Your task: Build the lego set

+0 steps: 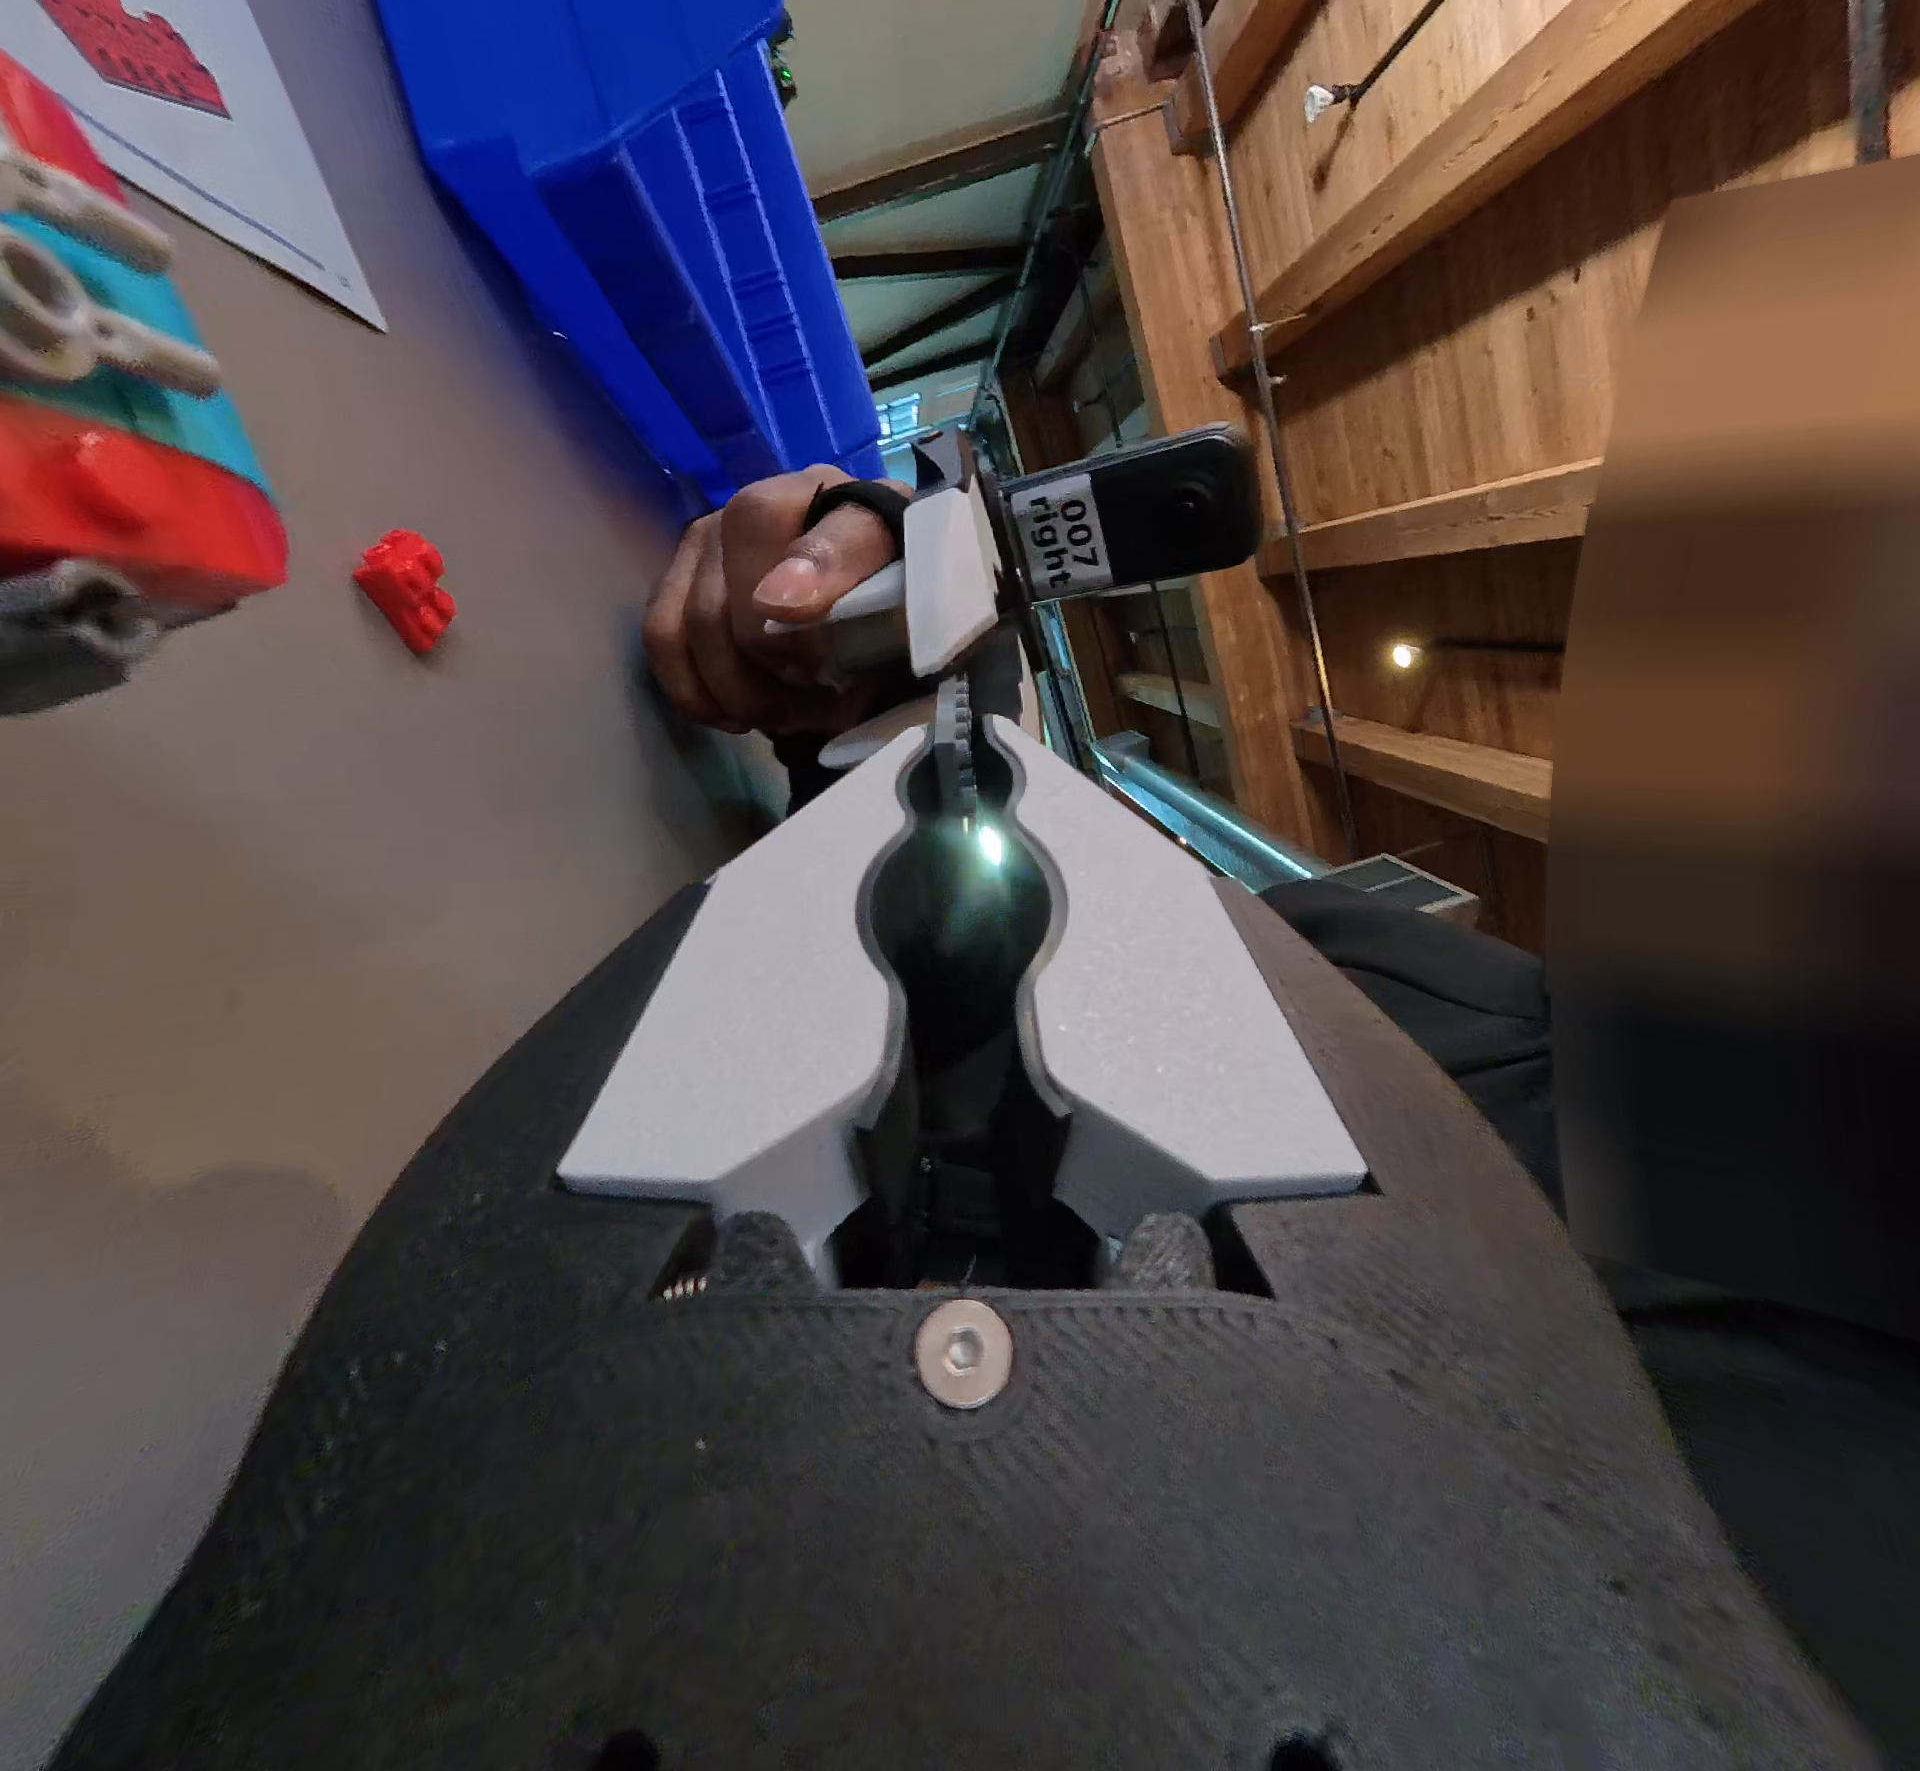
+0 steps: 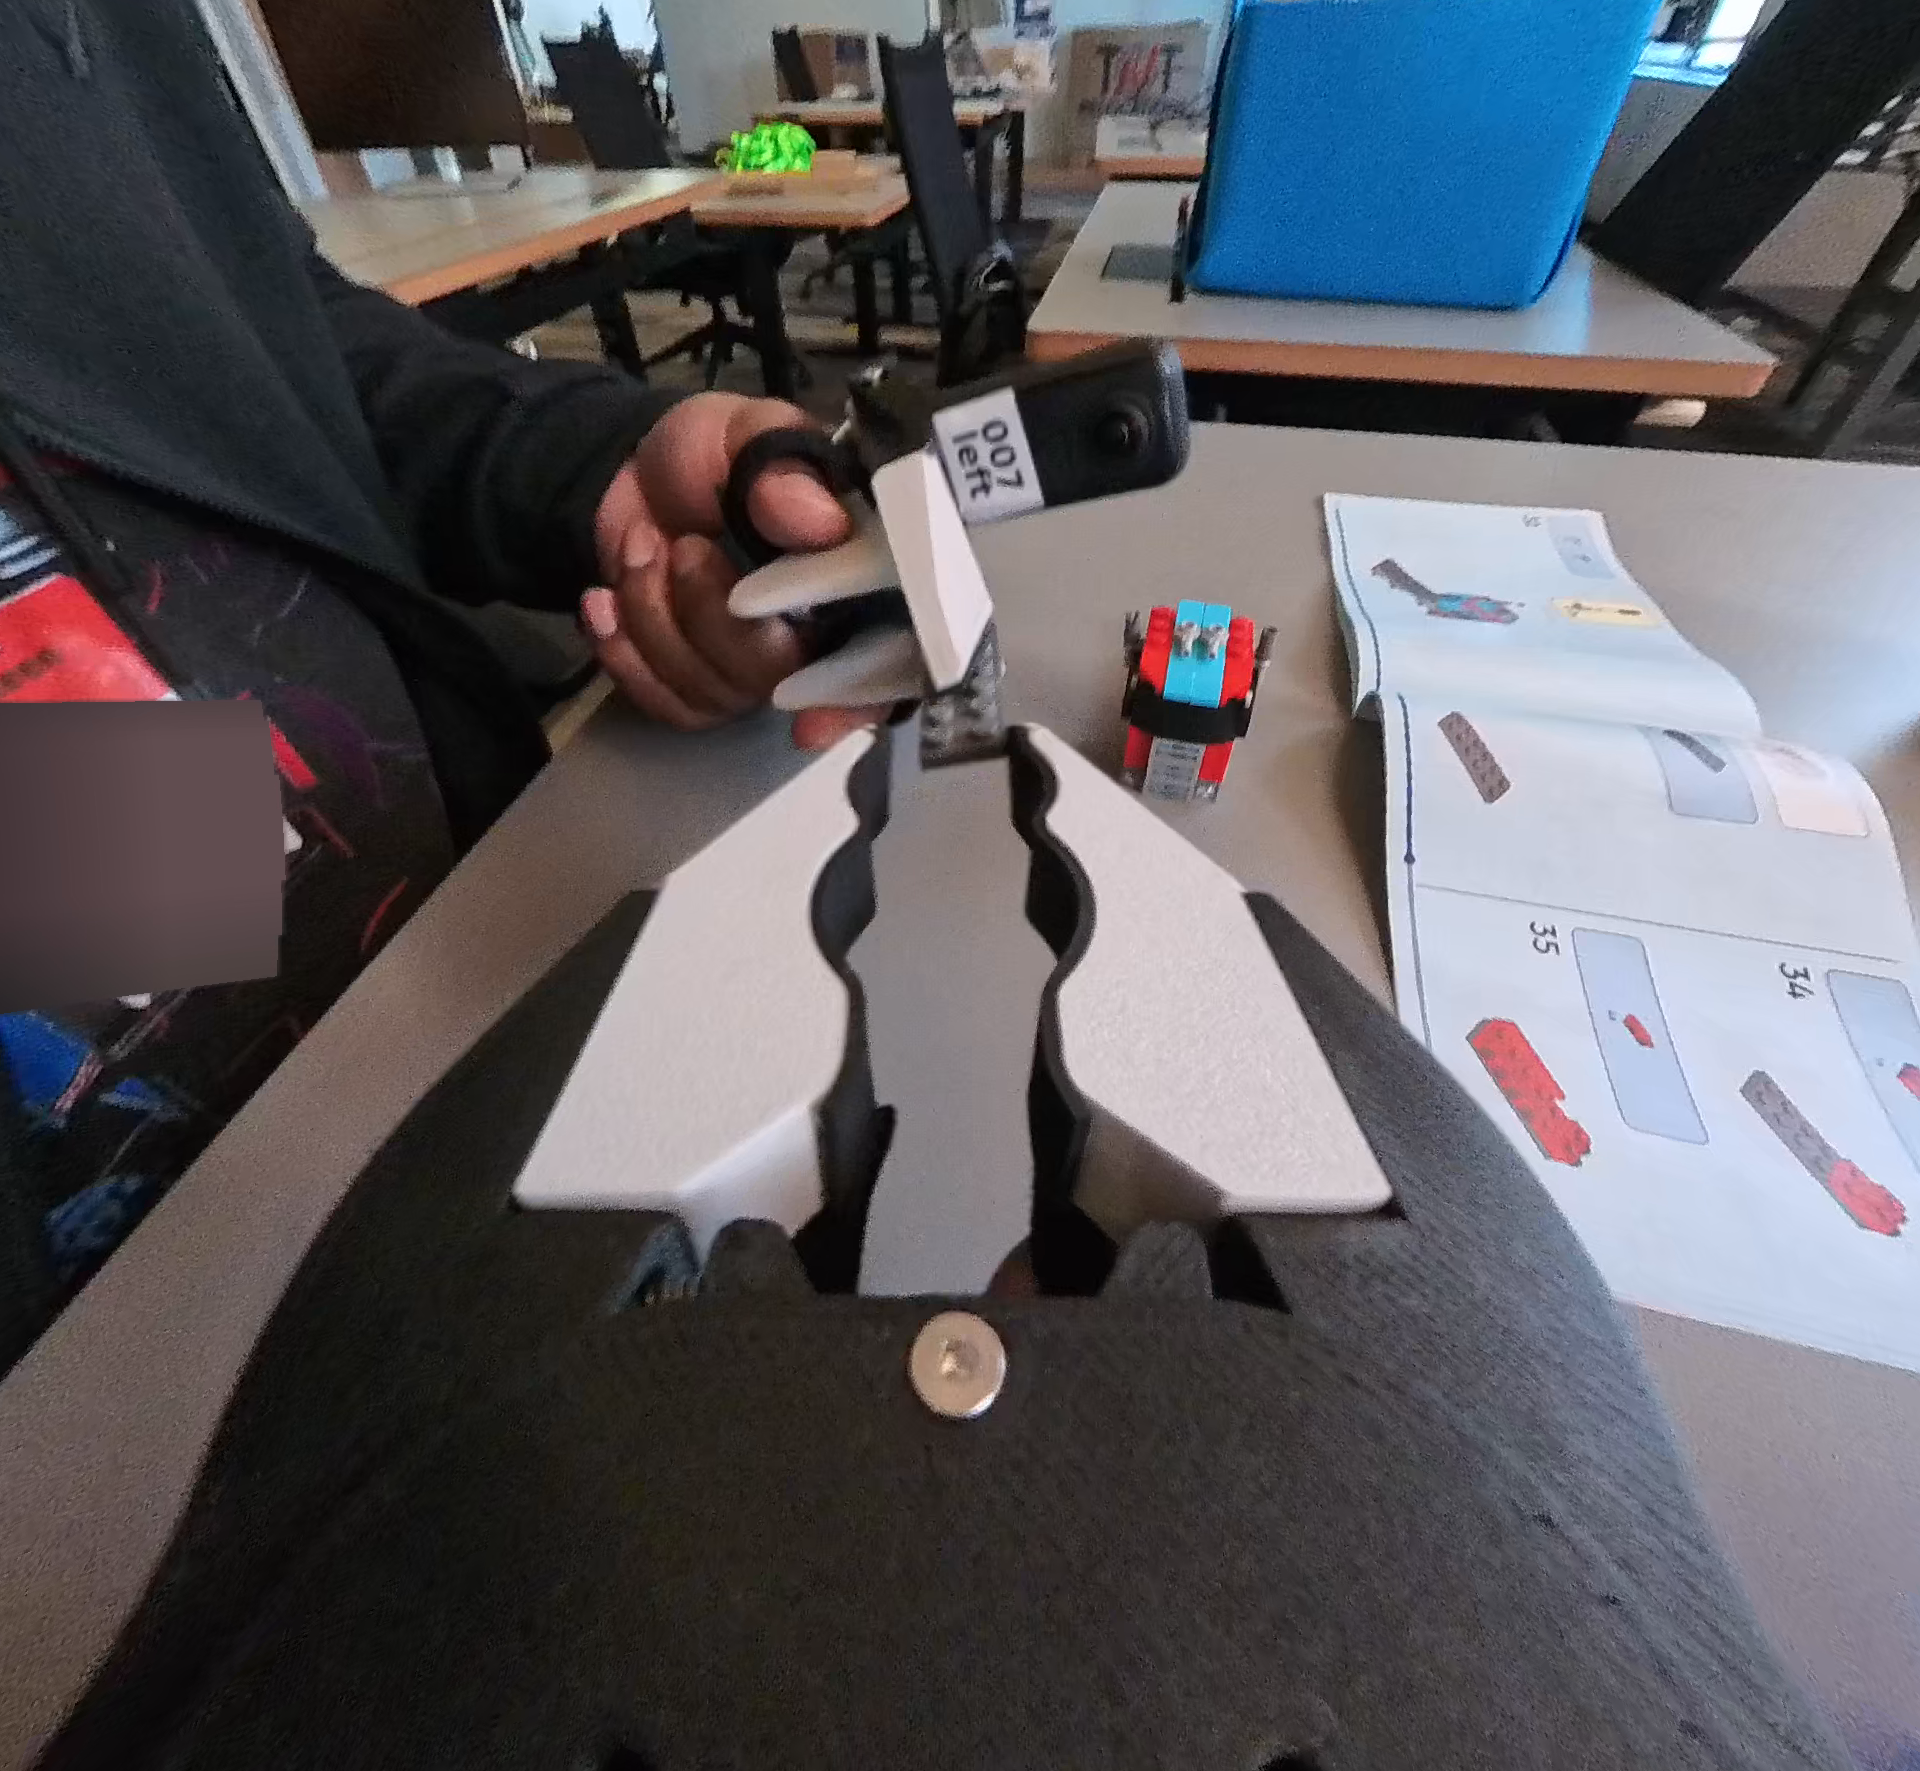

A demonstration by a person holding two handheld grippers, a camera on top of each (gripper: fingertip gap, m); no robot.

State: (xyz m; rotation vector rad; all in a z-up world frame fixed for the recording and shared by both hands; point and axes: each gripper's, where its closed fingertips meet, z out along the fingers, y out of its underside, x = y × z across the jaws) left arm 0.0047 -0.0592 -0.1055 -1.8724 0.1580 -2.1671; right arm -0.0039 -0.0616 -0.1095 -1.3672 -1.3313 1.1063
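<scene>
A dark grey studded plate (image 2: 962,722) is held in the air between both grippers, above the near edge of the grey table (image 2: 1299,495). My right gripper (image 2: 951,742) is shut on one end of it. My left gripper (image 1: 961,747) is shut on the other end, where the plate (image 1: 954,734) shows edge-on. Each gripper shows in the other's view, facing it tip to tip. The red and teal partial model (image 2: 1190,698) stands on the table just right of the plate and also shows in the left wrist view (image 1: 114,433). A small red brick (image 1: 405,591) lies loose on the table.
An open instruction booklet (image 2: 1621,890) lies on the right of the table. A blue bin (image 1: 623,163) stands behind it. The person's torso and sleeve (image 2: 312,433) are close on the left. Other desks and chairs (image 2: 935,194) stand farther back. Less than 4 cm separates the two grippers' tips. Both grippers' tips are roughly 9 cm from the small red brick (image 1: 405,591).
</scene>
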